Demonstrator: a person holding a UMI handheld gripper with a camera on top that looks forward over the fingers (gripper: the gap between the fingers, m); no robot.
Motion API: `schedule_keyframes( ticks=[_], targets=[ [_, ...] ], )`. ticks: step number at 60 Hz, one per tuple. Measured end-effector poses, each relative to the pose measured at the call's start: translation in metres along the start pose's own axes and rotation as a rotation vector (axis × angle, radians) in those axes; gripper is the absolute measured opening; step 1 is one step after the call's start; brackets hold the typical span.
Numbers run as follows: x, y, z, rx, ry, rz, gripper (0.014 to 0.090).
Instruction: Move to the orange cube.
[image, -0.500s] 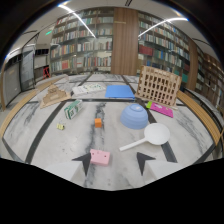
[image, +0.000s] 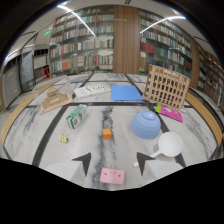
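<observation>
One of everything on this marble table (image: 30, 137), going left to right. First a flat laser-cut wooden model piece (image: 55, 99), then a tiny yellow clip-like thing (image: 63, 138) that's too small to make out properly. Next a green-and-white printed carton (image: 75, 117) lying on its side; there's print on it but I can't read any of it. Behind that is a white printed sheet (image: 91, 90), also not legible.

The small orange cube (image: 107, 133) sits on the dark vein down the middle of the table, well beyond the gripper (image: 114, 161), a bit left of its centre line. The two dark fingertips (image: 83, 162) are spread apart with nothing between them except a pink flat block with holes (image: 112, 176) lying on the table just below.

Then a blue flat folder (image: 126, 93), an upside-down blue bowl (image: 145, 124) so no contents showing, a white plastic ladle (image: 167, 145), a magenta card (image: 169, 113), and a slatted wooden rack (image: 166, 86).
</observation>
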Motion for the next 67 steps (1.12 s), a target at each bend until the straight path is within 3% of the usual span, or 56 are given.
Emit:
schedule_keyframes(
  ticks=[14, 33, 67],
  targets=[
    [-0.011, -0.023, 0.058, -0.011, 0.024, -0.01, 0.086],
    [-0.022, -0.004, 0.117, -0.114, 0.019, 0.031, 0.086],
    [-0.021, 0.007, 0.129, -0.138, 0.024, 0.012, 0.0857]
  ],
)
